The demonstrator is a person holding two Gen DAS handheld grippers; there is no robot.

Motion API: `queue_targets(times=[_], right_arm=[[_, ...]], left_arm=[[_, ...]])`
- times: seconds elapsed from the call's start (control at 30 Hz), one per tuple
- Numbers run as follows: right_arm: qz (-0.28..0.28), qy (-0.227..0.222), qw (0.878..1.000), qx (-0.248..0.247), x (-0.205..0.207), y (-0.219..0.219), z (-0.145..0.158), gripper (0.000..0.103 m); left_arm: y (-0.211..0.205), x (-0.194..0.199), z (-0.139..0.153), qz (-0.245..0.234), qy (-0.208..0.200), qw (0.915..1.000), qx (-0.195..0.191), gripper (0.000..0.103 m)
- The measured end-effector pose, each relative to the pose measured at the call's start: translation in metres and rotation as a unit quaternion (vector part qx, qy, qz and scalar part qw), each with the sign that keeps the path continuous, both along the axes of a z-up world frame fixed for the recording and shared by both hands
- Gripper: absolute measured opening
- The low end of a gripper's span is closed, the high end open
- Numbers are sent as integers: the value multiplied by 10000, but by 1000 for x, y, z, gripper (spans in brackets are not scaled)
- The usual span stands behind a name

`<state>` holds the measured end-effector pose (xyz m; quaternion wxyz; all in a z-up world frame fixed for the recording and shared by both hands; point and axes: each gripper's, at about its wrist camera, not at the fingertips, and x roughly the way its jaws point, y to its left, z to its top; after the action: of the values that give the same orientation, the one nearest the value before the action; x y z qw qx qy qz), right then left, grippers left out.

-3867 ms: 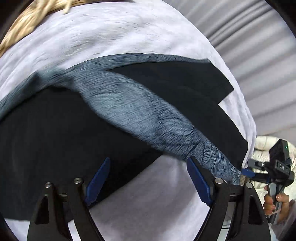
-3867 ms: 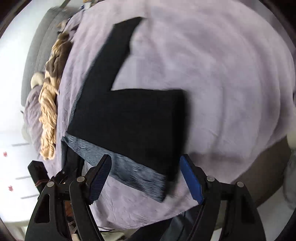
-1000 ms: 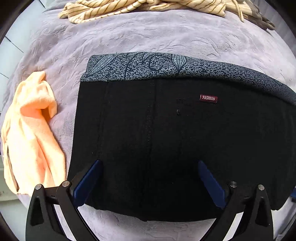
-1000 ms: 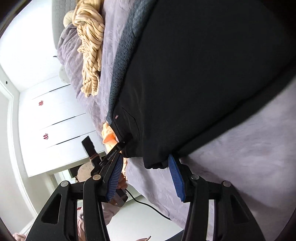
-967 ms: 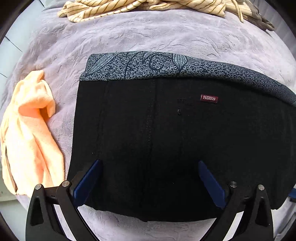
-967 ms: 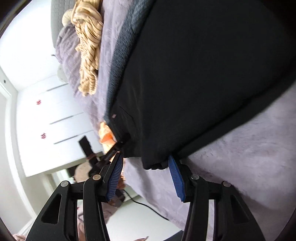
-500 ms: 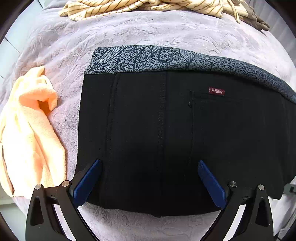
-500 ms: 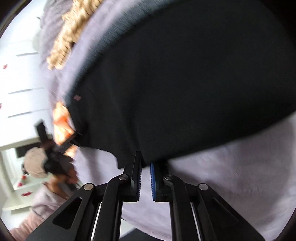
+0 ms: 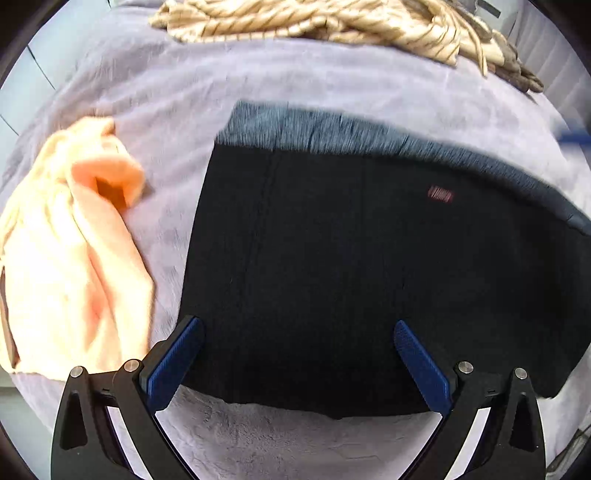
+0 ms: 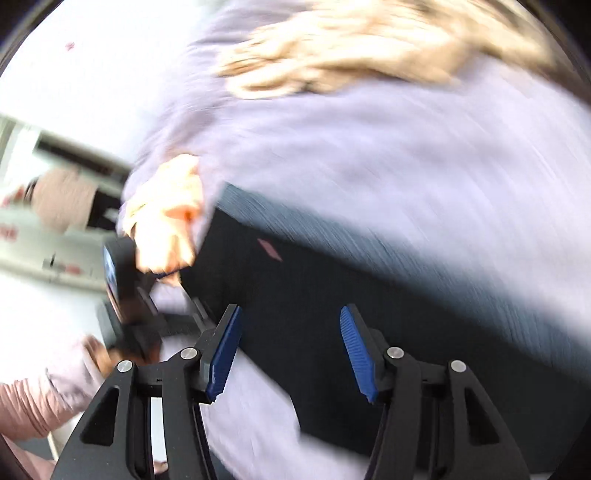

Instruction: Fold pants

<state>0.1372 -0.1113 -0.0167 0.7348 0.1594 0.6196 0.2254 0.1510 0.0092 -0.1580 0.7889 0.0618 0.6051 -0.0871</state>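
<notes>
Pants (image 9: 369, 266) lie flat on the bed (image 9: 332, 92), already folded into a compact black rectangle, grey patterned waistband (image 9: 369, 138) along the far edge, small red label (image 9: 440, 194) right of centre. Long axis runs left-right across the left wrist view, so the near edge faces the left claw (image 9: 297, 365) broadside.

Left claw: released, blue pads spread wide, nothing between them. It hangs over the near edge of the pants, left pad at the near-left corner, right pad further along the same edge. Cannot tell if the pads touch cloth.

Right claw (image 10: 291, 350): also released, pads apart, empty. View is heavily blurred. It sits over the dark fabric toward the right end of the pants, with the other handheld gripper visible off to its left by the orange cloth (image 10: 166, 218).

Key relation: pants sit directly ahead of and under both claws, near edge closest, waistband farthest. Left claw covers the left end, right claw the right end, so each is nearer its own corner.

Judgement: fold looks mostly done; what remains is probably one more fold across the long axis or a tidy-up. A next grab would need both claws to drop onto the near edge corners.

Clutter: orange cloth (image 9: 70, 240) just beside the pants' left edge, apart from it; striped beige garment (image 9: 332, 18) at the far side of the bed.
</notes>
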Motion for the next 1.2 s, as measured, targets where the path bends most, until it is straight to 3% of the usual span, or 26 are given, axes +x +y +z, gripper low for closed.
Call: queue_targets(times=[0.07, 0.17, 0.33, 0.4, 0.47, 0.57, 0.63, 0.73, 0.8, 0.93, 1.03, 1.1, 1.13, 1.2], right_arm=[[630, -154, 9978, -139, 51, 49, -13, 60], [1286, 30, 9914, -231, 96, 107, -49, 60], [1934, 203, 9789, -623, 127, 166, -91, 59], [1986, 485, 9760, -745, 133, 170, -107, 50], [2022, 804, 9740, -638, 134, 171, -116, 9], [2338, 713, 9695, -170, 127, 173, -92, 8], [2443, 593, 9677, -190, 127, 176, -84, 8], [2154, 690, 9715, -704, 136, 177, -111, 8], [1777, 902, 9771, -747, 138, 174, -130, 13], [985, 674, 9919, -425, 129, 143, -102, 19], [548, 431, 9965, -469, 104, 104, -71, 19], [260, 584, 9974, -343, 74, 72, -67, 19], [176, 714, 9963, -440, 62, 65, -71, 19], [9, 1101, 9868, -1192, 29, 39, -95, 19]], left_arm=[[4, -8, 0, -3, -223, 9997, -129, 103], [8, -13, 1, 32, -302, 9993, -225, 103], [21, -30, 2, -45, -447, 9983, -377, 103], [25, -34, 4, -52, -458, 9981, -399, 103], [32, -51, 13, -3, -421, 9982, -416, 103], [42, -53, 19, 74, -411, 9980, -477, 103], [46, -61, 18, 29, -420, 9985, -358, 103], [47, -63, 31, 70, -395, 9987, -306, 103], [50, -53, 43, 121, -498, 9978, -423, 103], [39, -31, 53, 131, -651, 9968, -436, 103], [28, -16, 22, 253, -244, 9994, -47, 103], [30, -19, 12, 426, -260, 9987, -69, 103], [31, -23, 13, 429, -331, 9985, -53, 103], [30, -29, 17, 337, -304, 9989, 67, 103]])
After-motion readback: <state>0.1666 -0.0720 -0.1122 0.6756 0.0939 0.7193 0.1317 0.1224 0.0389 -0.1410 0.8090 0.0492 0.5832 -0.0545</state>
